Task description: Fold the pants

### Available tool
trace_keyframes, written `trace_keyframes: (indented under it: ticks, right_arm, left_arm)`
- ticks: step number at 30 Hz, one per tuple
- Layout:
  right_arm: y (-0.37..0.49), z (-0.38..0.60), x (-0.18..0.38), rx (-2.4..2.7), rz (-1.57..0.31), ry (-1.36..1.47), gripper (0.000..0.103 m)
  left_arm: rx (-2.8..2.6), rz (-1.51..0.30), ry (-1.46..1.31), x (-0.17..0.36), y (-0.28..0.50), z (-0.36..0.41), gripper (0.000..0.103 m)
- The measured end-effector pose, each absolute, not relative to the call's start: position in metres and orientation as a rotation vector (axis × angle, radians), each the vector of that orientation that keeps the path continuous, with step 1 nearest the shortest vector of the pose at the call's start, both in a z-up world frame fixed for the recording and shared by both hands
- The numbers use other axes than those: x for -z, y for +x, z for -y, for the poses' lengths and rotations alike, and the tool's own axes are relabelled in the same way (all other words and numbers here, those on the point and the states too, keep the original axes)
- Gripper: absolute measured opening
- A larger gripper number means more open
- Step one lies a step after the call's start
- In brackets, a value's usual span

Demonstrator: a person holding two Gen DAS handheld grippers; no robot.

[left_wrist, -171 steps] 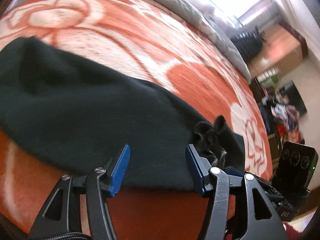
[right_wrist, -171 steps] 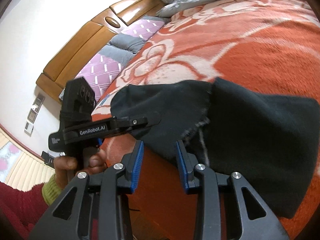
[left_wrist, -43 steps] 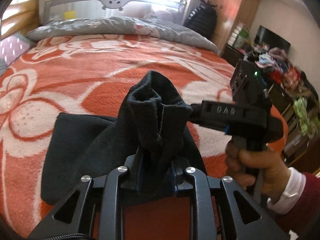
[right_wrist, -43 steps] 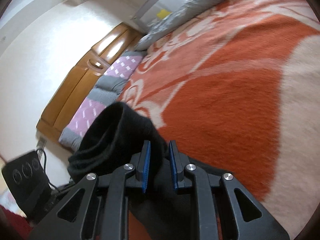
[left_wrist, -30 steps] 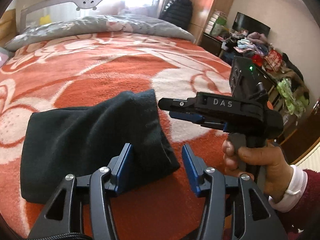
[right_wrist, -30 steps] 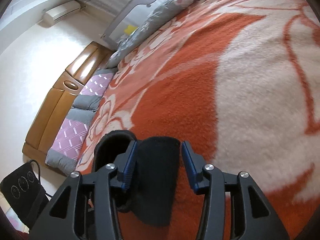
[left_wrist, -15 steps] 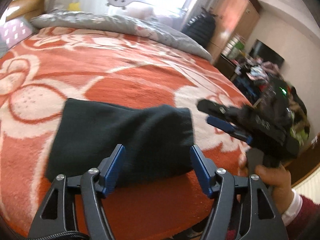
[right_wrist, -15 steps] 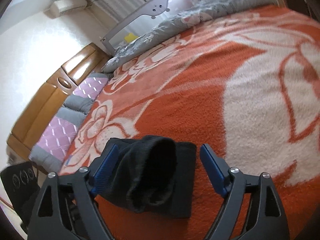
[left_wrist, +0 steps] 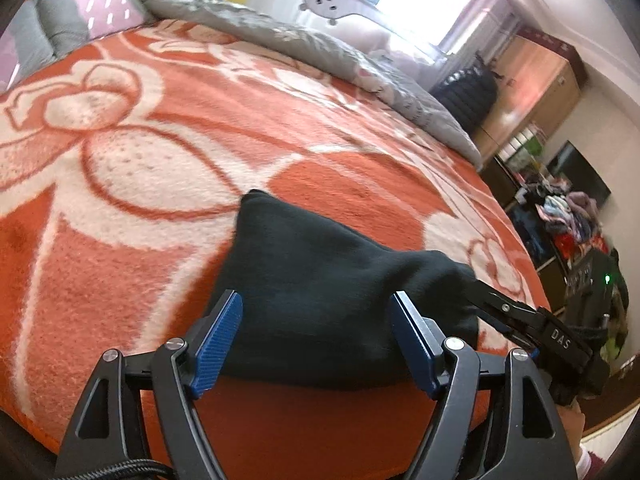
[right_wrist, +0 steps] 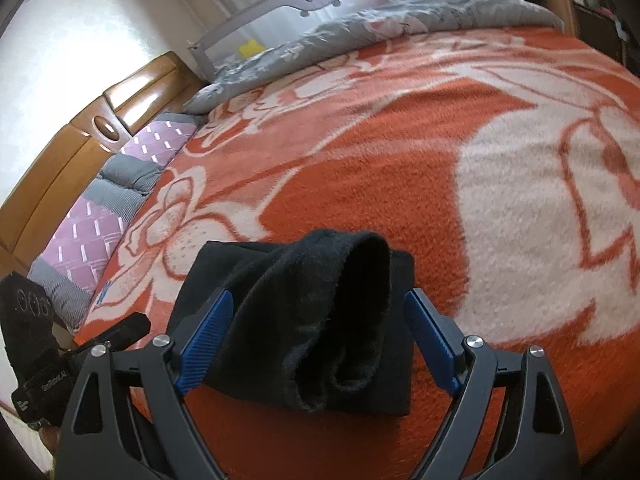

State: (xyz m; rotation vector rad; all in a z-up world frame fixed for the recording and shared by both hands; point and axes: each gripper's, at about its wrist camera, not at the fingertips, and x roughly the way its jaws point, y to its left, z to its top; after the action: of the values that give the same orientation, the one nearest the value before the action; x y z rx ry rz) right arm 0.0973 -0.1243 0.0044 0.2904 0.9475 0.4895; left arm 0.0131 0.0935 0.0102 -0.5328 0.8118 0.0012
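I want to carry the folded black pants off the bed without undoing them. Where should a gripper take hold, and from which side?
Probably the long folded edge nearest the left gripper, approached low from the bed's near side. The pants lie as a compact bundle on the orange blanket; the loose raised flap near the right gripper would likely unroll if pulled.

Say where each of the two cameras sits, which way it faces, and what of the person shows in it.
Left wrist: sits behind the open left tongs, looks down across the folded black pants toward the wardrobe side; the right tongs reach in at the right edge.
Right wrist: sits behind the open right tongs, looks down over the pants toward the headboard; the other handle and hand show at lower left.
Shared: pants, orange blanket, grey quilt.
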Motion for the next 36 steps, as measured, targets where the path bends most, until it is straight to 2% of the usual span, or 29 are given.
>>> trace_keyframes:
  ticks: [26, 31, 36]
  right_arm:
    - [0.112, 0.140, 0.053, -0.513, -1.101, 0.492, 0.086]
    - [0.112, 0.151, 0.063, -0.542, -1.114, 0.523, 0.057]
    - [0.112, 0.161, 0.068, -0.589, -1.106, 0.543, 0.049]
  left_arm:
    - [-0.024, -0.947, -0.617, 0.038, 0.054, -0.118, 0.077]
    - [-0.015, -0.971, -0.619, 0.045, 0.062, -0.116, 0.077]
    - [-0.008, -0.997, -0.636, 0.056, 0.068, -0.113, 0.079]
